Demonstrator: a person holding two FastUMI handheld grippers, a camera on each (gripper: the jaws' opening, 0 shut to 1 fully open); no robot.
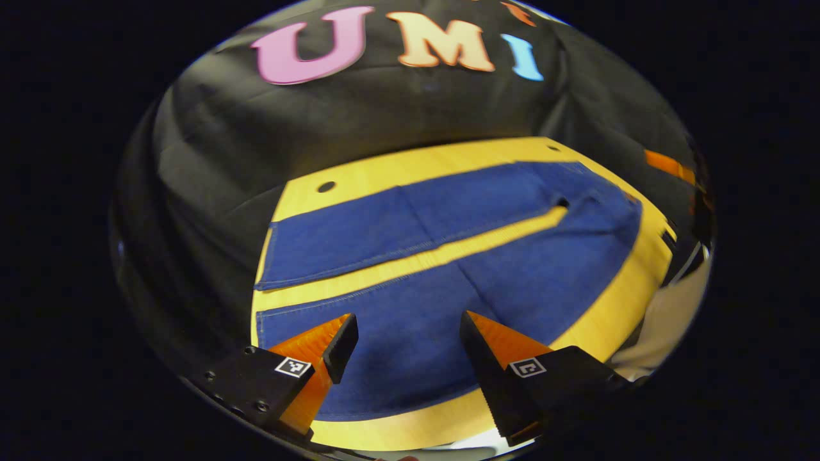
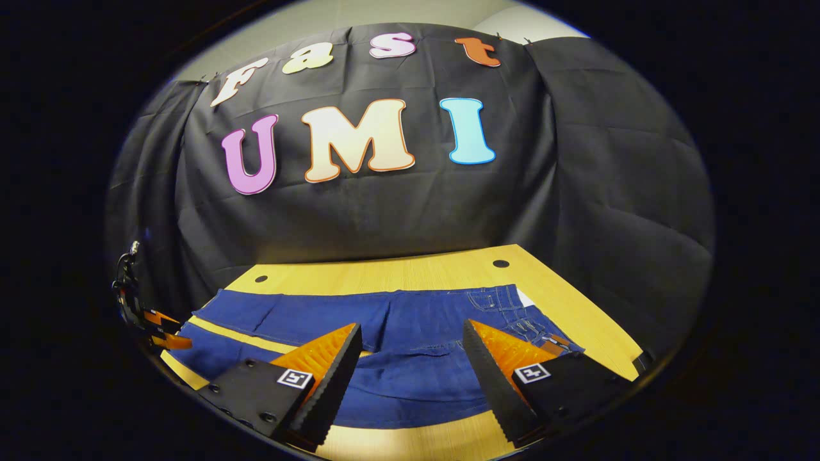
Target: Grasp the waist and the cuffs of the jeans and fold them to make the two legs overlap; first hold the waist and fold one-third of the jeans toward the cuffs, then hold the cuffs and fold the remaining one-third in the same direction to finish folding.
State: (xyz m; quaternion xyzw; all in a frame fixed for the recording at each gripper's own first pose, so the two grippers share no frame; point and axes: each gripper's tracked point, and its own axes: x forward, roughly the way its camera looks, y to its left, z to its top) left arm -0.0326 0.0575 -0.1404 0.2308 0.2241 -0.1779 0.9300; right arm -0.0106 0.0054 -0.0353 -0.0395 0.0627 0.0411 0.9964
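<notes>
Jeans [image 1: 448, 269] are lying flat on the table [image 1: 397, 169], legs apart, waist at 3 o'clock in the left gripper view. You are holding both the left gripper [image 1: 407, 339] and right gripper [image 2: 410, 352] wide open, gripping nothing. Pinching one layer risks uneven overlap.

— What colours do you have in front of you?
— Your jeans [image 1: 448, 275] are deep blue with paler stitching, on a yellow wood-grain counter [image 1: 384, 173].
— And your fingers [image 2: 327, 358]?
— Orange, ribbed black pads, black-and-white square markers.
</notes>
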